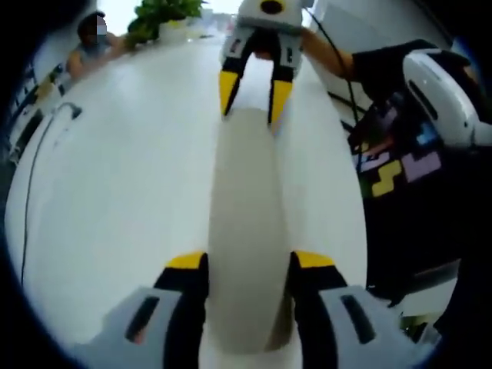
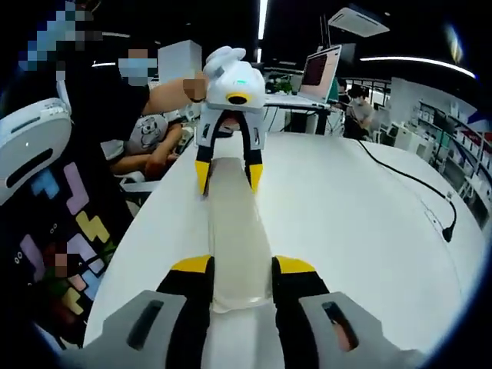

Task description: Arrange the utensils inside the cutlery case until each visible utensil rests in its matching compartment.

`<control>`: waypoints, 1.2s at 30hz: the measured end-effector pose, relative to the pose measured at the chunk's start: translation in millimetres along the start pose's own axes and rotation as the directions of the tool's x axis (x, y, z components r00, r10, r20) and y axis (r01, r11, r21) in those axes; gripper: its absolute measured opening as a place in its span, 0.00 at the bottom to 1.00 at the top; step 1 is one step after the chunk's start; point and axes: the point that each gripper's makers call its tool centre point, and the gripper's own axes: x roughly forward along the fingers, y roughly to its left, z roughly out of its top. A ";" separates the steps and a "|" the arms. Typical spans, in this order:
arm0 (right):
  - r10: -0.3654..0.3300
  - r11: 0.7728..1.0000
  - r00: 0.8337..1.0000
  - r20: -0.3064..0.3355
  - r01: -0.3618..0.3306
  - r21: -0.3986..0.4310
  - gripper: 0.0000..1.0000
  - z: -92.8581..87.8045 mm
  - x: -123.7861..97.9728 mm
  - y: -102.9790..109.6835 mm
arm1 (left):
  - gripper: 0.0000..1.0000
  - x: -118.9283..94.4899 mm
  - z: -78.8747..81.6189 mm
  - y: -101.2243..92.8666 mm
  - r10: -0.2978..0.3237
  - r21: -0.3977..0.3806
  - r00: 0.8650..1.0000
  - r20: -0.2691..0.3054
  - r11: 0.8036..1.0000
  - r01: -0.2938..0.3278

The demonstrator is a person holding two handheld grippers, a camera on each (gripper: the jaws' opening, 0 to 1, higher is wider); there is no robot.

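Note:
A long, pale, closed cutlery case (image 1: 246,223) lies lengthwise on the white table (image 1: 123,192), and no utensils show. In the left gripper view my left gripper (image 1: 250,263) clamps the near end of the case, its yellow-tipped jaws pressed on both sides. My right gripper (image 1: 250,96) grips the far end. The right gripper view shows the same from the other side. There the case (image 2: 234,231) runs from my right gripper (image 2: 242,266) at the bottom to my left gripper (image 2: 228,173) beyond.
A black cable (image 1: 31,177) runs along the table's left edge, with a plant (image 1: 165,15) at the far end. A person in a block-patterned black shirt (image 2: 69,223) stands by the table edge. A laptop (image 2: 323,69) and another cable (image 2: 415,181) lie farther off.

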 end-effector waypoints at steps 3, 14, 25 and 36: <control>0.007 1.000 1.000 -0.026 -0.007 -0.005 0.27 -3.3 -1.5 1.8 | 0.45 0.2 -0.3 0.2 -0.001 -0.008 1.000 -0.003 1.000 0.001; 0.019 1.000 0.950 -0.310 -0.025 -0.015 0.28 -10.1 -4.4 2.7 | 0.45 0.6 1.0 0.6 0.003 -0.001 1.000 -0.009 1.000 -0.003; 0.043 0.999 0.843 -0.536 -0.041 0.015 0.29 -11.7 -0.8 2.9 | 0.45 1.6 1.9 4.8 -0.004 0.041 1.000 -0.015 0.999 0.005; 0.045 0.999 0.815 -0.578 -0.038 0.024 0.29 -13.5 0.0 2.7 | 0.44 -20.7 1.4 8.5 0.060 -0.007 0.998 0.024 0.998 -0.060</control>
